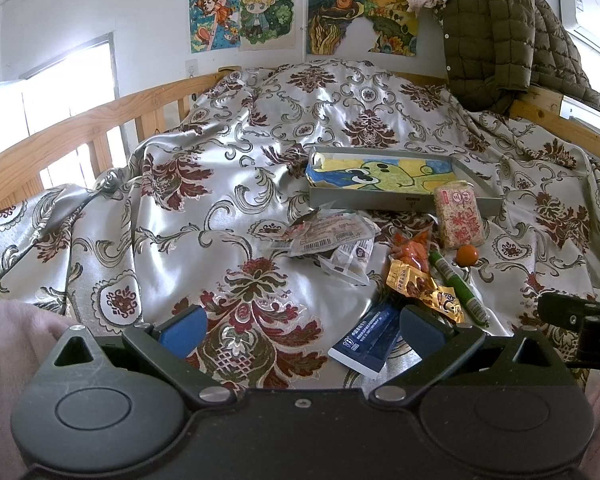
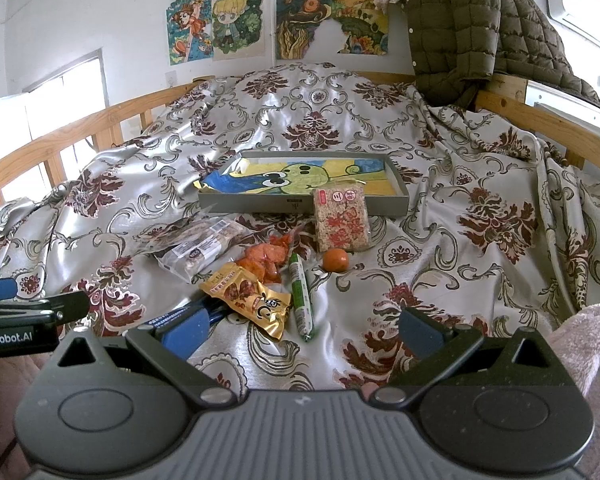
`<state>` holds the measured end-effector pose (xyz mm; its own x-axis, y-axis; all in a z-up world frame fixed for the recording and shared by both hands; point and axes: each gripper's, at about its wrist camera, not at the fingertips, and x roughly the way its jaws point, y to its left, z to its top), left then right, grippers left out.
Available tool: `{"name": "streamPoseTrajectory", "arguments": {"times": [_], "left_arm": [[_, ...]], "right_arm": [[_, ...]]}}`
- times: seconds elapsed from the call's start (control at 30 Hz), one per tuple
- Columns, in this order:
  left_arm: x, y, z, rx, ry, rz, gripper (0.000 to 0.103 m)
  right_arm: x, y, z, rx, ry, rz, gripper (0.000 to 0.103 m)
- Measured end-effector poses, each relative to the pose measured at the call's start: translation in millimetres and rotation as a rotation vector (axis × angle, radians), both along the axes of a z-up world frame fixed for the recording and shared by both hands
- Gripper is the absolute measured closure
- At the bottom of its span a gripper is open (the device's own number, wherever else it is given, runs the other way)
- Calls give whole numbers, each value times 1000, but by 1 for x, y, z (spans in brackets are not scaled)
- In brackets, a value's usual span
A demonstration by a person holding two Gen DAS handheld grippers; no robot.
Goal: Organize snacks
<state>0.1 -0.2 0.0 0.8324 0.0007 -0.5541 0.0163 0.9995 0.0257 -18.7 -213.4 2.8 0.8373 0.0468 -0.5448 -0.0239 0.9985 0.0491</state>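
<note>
Both my jaws stand wide and empty; sorting is not begun, I judge; next my left gripper [image 1: 300, 330] must close on the blue packet [image 1: 366, 344] just ahead, toward the tray [image 1: 404, 200] beyond.

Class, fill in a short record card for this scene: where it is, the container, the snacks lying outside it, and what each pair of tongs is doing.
Place: bed with a patterned bedspread
Container: shallow grey tray lined with a cartoon drawing, no snacks inside
Leaning on tray front: rice cracker pack
Loose snacks: small orange, green sausage stick, gold packet, orange packet, clear wrapped packs, blue packet
Left tongs: open, holding nothing
Right tongs: open, holding nothing
</note>
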Motion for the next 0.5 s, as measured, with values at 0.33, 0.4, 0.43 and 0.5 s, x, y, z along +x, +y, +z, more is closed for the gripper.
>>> {"name": "streamPoseTrajectory", "arguments": {"times": [0.33,0.4,0.43,0.5], "left_arm": [[0,0,0,0,4,0,1],[-1,-2,-3,1,9,-1,1],[-1,-2,-4,0,13,-3,1],[3,-2,-7,-2,21,-5,1]], "right_arm": [[1,1,0,-4,1,0,0],[1,2,1,-2,-2,-4,0],[0,2,2,1,-3,-5,0],[-2,1,2,11,-4,-7,0]]}}
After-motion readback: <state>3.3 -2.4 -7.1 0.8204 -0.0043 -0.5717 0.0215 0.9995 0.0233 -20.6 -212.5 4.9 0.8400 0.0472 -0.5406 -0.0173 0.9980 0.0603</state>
